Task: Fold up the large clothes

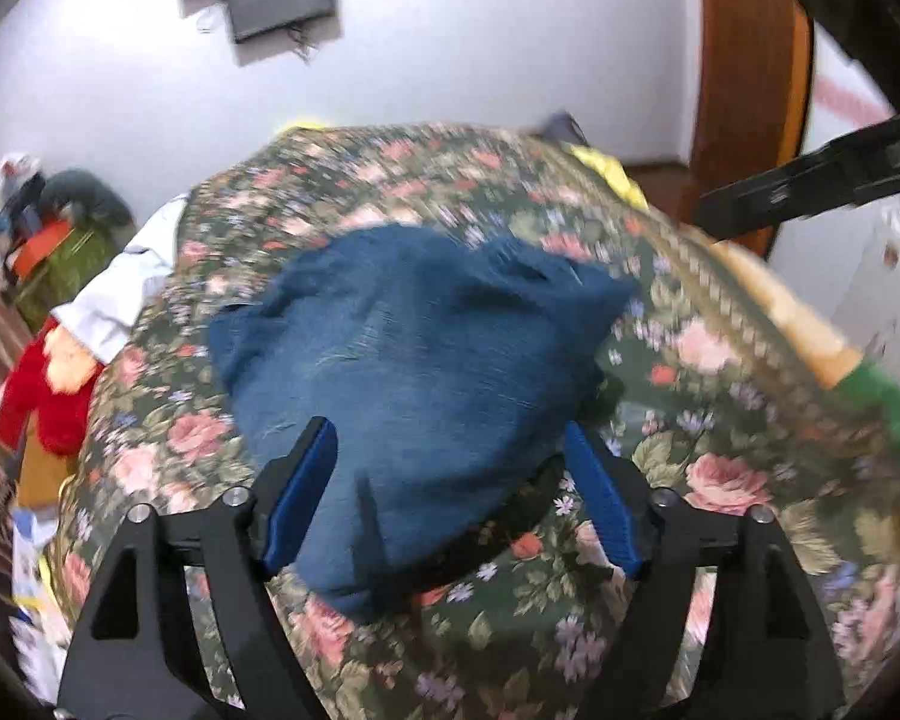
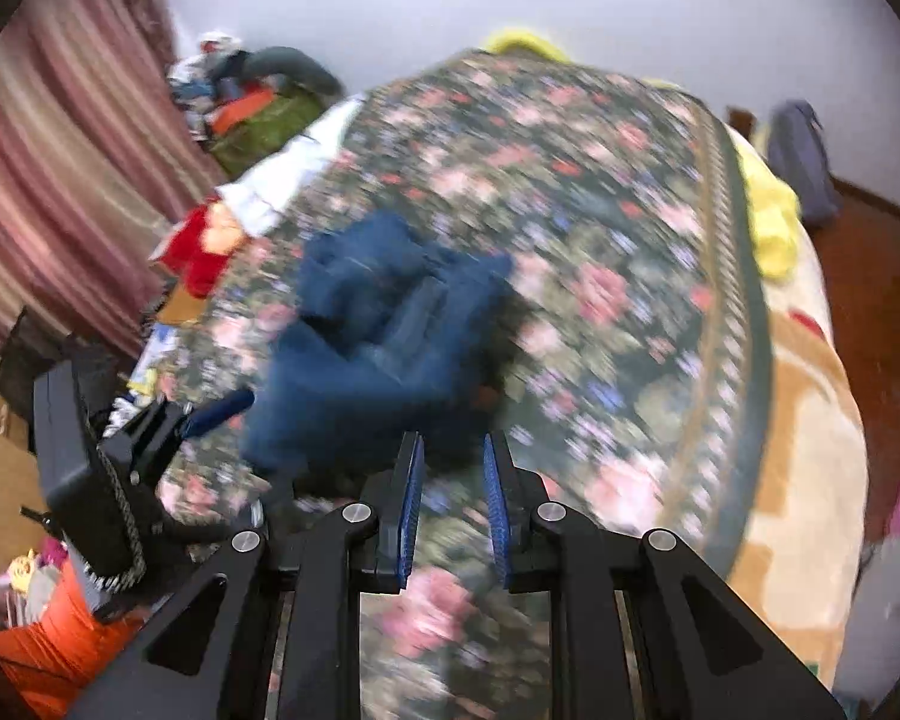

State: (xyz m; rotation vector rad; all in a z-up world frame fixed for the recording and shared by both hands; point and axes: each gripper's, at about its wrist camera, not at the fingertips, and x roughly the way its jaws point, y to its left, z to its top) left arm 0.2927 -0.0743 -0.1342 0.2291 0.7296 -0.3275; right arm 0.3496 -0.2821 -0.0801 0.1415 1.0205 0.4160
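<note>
1. The left hand-held gripper (image 1: 450, 450), low in the left wrist view, has its jaws spread wide on either side of the near end of the blue garment (image 1: 402, 348). The cloth runs between the blue pads (image 1: 303, 492), but they do not appear to press on it, so the garment looks released rather than held.
2. The right hand-held gripper (image 2: 453, 480), low in the right wrist view, has its jaws drawn in as narrow as they go, with only bedspread showing through the slim gap between them; it pinches nothing.
3. The blue garment lies in a bunched, partly folded heap at the centre of both views, resting on the floral bedspread (image 1: 720, 408) of the bed.
4. Risk: neither gripper holds the cloth, so the loose top layers could slump open, because the heap looks thick and uneven.
5. Risk: a spread jaw could catch a fold as it pulls away and drag the near end out of line.
6. Risk: both views are smeared by motion, so a re-grasp aimed now could pinch the bedspread along with the garment.
7. Other clothes (image 1: 48, 396) lie at the bed's left edge, well apart from the heap and unlikely to interfere.
</note>
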